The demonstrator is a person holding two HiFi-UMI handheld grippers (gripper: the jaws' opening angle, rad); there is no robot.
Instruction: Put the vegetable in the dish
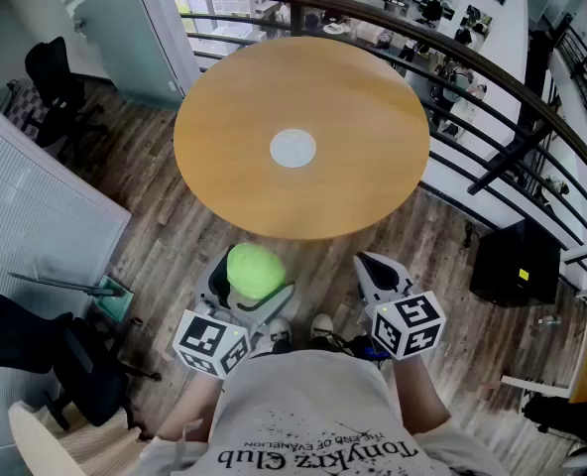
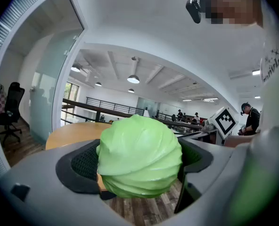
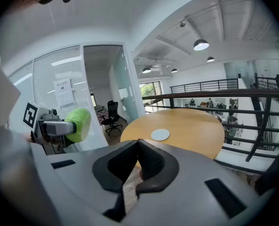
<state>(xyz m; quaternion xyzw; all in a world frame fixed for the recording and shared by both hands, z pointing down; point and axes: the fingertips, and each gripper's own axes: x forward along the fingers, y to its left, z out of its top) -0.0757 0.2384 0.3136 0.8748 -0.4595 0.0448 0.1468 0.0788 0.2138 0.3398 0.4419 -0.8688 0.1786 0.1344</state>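
Left gripper (image 1: 255, 284) gripped the green cabbage (image 2: 139, 157) in wide-spread jaws above the floor, short of the table (image 1: 373, 181); right gripper (image 3: 138, 166) sat closed, empty; risk judged: round cabbage rolling off the small flat dish (image 1: 293, 148) on release

Readable print: shirt (image 1: 308, 419), upside down in head view. Big line looks like "Tonykrz Club", small line roughly "THE END OF EVAN...", rest unclear. Paper notice (image 3: 64, 92) on the blinds: too small to read. Cubes on left gripper (image 1: 255, 276) and right gripper (image 1: 380, 266): square marker codes.
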